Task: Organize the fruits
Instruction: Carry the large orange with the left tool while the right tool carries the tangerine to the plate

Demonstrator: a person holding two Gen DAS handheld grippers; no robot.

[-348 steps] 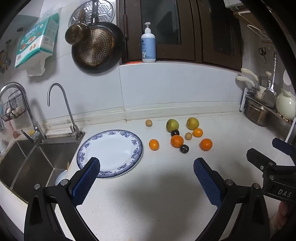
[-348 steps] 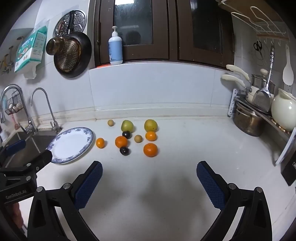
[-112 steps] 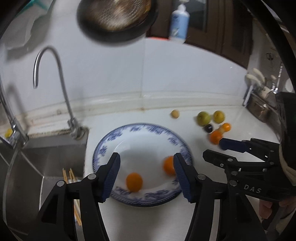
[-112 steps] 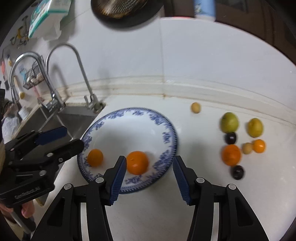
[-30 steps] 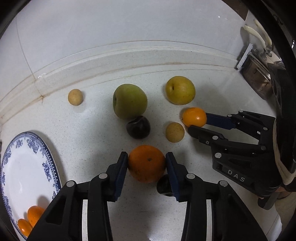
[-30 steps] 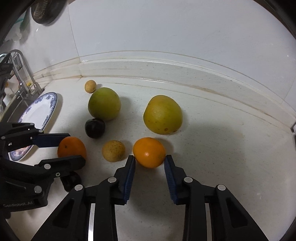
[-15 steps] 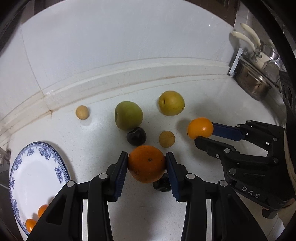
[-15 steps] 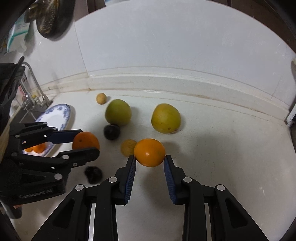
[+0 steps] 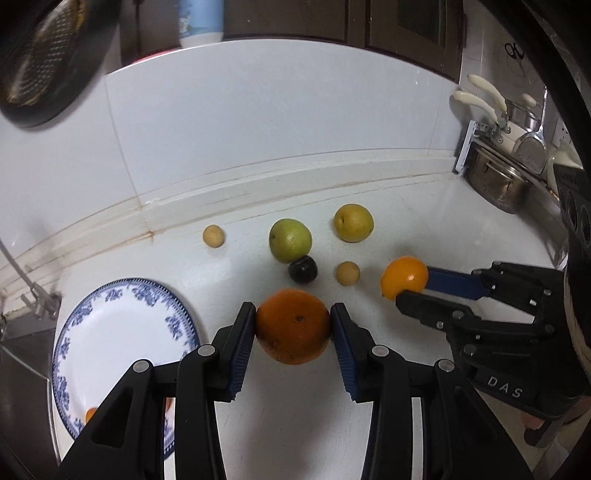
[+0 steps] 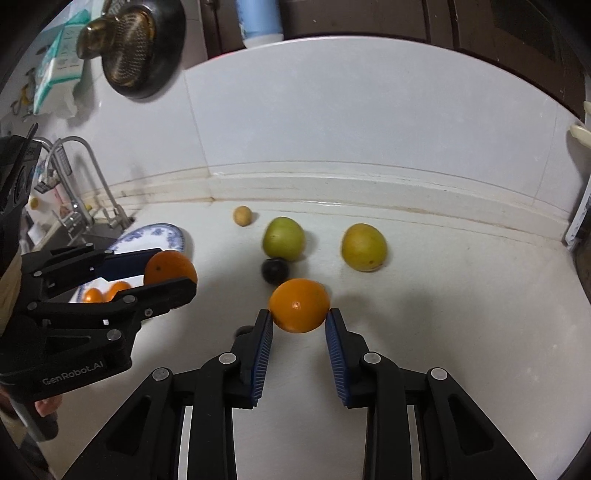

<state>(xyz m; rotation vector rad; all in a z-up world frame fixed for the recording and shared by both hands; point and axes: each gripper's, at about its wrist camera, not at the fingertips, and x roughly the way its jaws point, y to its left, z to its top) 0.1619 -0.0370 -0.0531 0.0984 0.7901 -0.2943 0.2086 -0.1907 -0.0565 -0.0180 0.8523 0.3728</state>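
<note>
My left gripper (image 9: 293, 334) is shut on a large orange (image 9: 293, 326) and holds it above the white counter, right of the blue-patterned plate (image 9: 110, 332). My right gripper (image 10: 298, 325) is shut on a smaller orange (image 10: 298, 305), also lifted. Each gripper with its orange shows in the other's view: the right gripper (image 9: 406, 284) and the left gripper (image 10: 173, 275). Two small oranges (image 10: 105, 293) lie on the plate (image 10: 162, 236). On the counter lie a green pear (image 9: 290, 240), a yellow pear (image 9: 352, 222), a dark plum (image 9: 303, 269) and two small tan fruits (image 9: 347, 273) (image 9: 213, 236).
A sink with a tap (image 10: 92, 177) lies left of the plate. A steel pot (image 9: 496, 184) and utensils stand at the right. A pan (image 10: 136, 48) hangs on the back wall, and a bottle (image 10: 258, 18) stands on the ledge above.
Both grippers closed on their oranges about a second ago and have lifted them off the counter, pulling back so that more of the kitchen shows.
</note>
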